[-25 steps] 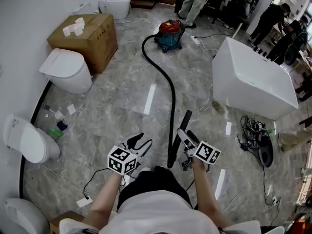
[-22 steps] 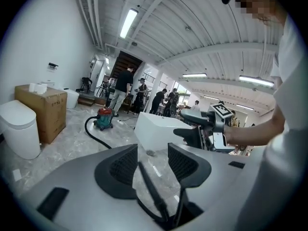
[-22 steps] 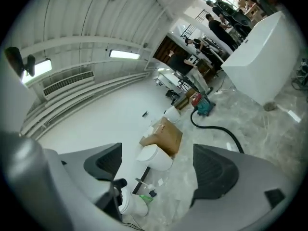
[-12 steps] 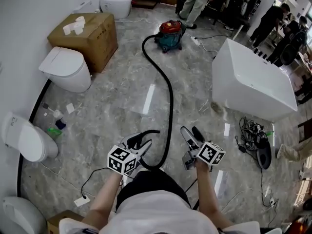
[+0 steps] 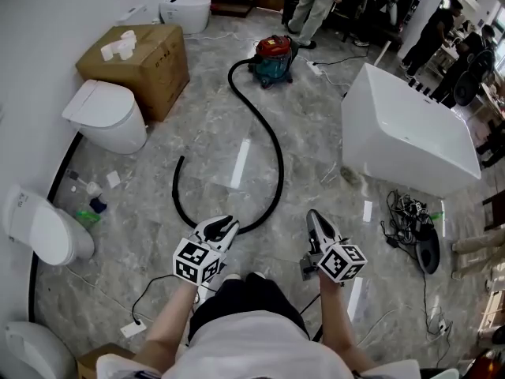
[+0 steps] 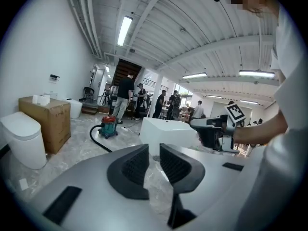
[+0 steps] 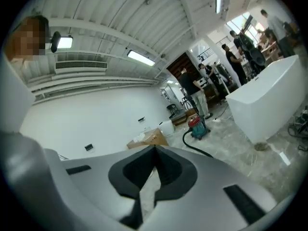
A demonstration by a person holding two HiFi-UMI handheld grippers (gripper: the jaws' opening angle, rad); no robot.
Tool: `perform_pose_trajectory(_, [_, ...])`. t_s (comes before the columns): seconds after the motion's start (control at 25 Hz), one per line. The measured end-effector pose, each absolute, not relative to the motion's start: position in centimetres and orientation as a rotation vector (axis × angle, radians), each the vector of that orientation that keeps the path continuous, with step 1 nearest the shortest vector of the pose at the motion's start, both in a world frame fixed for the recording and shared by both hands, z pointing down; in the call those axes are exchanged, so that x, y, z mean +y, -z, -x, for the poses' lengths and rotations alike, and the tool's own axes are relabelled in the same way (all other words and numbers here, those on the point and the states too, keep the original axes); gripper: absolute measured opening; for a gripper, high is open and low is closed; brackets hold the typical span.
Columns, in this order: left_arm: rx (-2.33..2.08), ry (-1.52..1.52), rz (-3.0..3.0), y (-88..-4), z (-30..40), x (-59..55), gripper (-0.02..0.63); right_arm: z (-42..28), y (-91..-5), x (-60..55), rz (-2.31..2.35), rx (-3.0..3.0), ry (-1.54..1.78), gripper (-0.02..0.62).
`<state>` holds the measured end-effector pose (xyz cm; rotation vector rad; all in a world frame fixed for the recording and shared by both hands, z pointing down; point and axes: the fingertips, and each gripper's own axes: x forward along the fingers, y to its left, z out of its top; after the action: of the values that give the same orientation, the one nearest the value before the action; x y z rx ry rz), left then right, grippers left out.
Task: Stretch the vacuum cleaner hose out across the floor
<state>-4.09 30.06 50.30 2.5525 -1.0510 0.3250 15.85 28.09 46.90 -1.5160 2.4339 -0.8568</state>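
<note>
Holding nothing, our left gripper [image 5: 223,226] has just narrowed its jaws to a slim empty gap, and our right gripper [image 5: 314,216] has just pressed its jaws together. The hose [image 5: 272,144] runs along the floor from the vacuum cleaner [image 5: 273,56] toward us. Its end seemingly hooks back left, so we judge straightening remains.

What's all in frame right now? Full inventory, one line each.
red-lidded teal canister vacuum cleaner: one, red and teal, far centre
black flexible hose: one, black, curving from the vacuum cleaner toward the person, in neither hand-held gripper
brown cardboard box: one, brown, left, white rolls on top
white ceramic toilets: four, white, along the left side
white rectangular bathtub: one, white, right
tangle of black cables: one, black, beside the bathtub
standing people: several, dark clothes, far end
left hand-held gripper: one, grey and black, jaws have just been closing, slightly apart, nothing between them
right hand-held gripper: one, grey and black, jaws shut, empty
</note>
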Motion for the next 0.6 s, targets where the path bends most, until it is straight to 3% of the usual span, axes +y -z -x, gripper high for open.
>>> perform_pose_trajectory(0.08, [-1.089,-0.331,-2.548,-50.1,4.4,29.8,0.022,-15.1,-46.3,28.3,1.474,2.462,0.83,0.015])
perform_pose_trajectory(0.12, [-1.094,-0.328,-2.546,-50.1,4.5,29.8,0.013,-14.6,-46.1,28.5,1.438,2.474,0.831,0.014])
perform_pose_trajectory(0.6, [-1.107,-0.384,-2.584,-49.7,4.2,30.5,0.008,-12.5,-46.4,29.1,1.452,2.585,0.776,0.015])
